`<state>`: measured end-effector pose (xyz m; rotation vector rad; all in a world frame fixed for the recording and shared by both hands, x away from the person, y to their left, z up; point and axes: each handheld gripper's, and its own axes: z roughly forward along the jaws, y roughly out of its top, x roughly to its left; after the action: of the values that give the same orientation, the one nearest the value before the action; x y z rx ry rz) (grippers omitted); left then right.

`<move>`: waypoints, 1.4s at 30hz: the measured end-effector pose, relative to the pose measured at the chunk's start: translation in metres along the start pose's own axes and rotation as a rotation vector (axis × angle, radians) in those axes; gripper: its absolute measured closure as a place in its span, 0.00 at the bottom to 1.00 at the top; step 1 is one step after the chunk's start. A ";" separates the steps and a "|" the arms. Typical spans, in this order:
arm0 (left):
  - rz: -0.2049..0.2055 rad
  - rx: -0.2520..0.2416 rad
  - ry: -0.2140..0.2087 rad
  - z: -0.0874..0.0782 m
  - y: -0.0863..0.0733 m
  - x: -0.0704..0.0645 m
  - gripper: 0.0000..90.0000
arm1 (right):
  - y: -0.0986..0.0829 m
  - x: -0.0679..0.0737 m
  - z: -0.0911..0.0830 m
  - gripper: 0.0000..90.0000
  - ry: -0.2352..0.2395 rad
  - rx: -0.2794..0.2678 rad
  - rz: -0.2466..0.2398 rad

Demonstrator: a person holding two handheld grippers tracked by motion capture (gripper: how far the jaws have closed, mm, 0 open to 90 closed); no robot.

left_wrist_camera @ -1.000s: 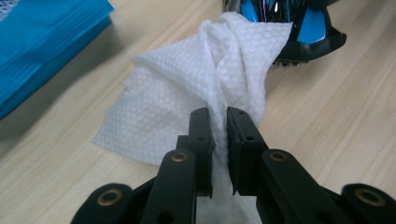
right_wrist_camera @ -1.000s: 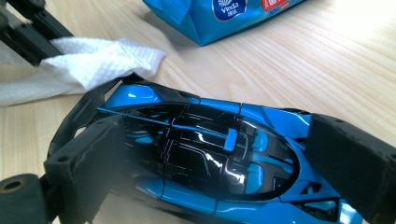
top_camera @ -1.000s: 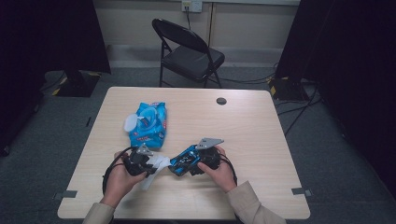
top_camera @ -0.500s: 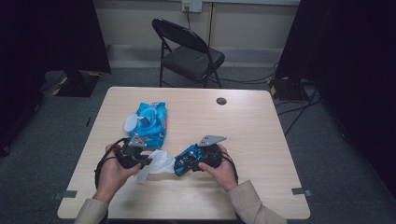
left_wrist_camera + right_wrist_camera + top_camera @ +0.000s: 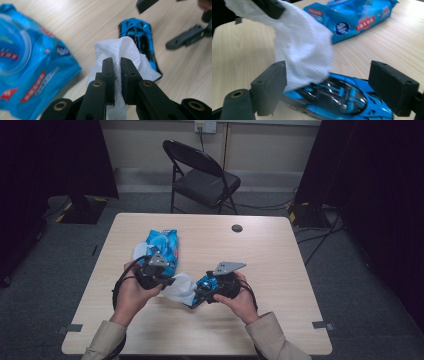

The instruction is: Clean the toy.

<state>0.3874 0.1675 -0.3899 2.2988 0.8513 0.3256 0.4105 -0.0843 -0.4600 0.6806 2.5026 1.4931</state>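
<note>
Item: wet wipe [image 5: 130, 50], pinched in my left gripper [image 5: 117, 62], now drawn onto the blue toy car [image 5: 342, 97] near the table's [image 5: 280, 250] front edge; wiping under way. Right gripper [image 5: 337, 87]: jaws spread astride the car. Wipes pack [image 5: 162, 245]: toward the left edge.

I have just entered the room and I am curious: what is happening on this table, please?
A person is wiping a blue toy car with a white wipe. The left claw is shut on the wipe and presses it on one end of the car. The right claw is open, one jaw on each side of the car. A blue wipes pack lies on the table behind.
</note>
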 end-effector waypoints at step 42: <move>0.061 -0.037 -0.083 0.069 0.030 -0.029 0.29 | -0.040 -0.035 -0.105 0.99 -0.135 -0.039 0.235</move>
<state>0.4097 0.0976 -0.4222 2.2910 0.7295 0.2686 0.3931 -0.1999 -0.4469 1.0629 2.3534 1.5062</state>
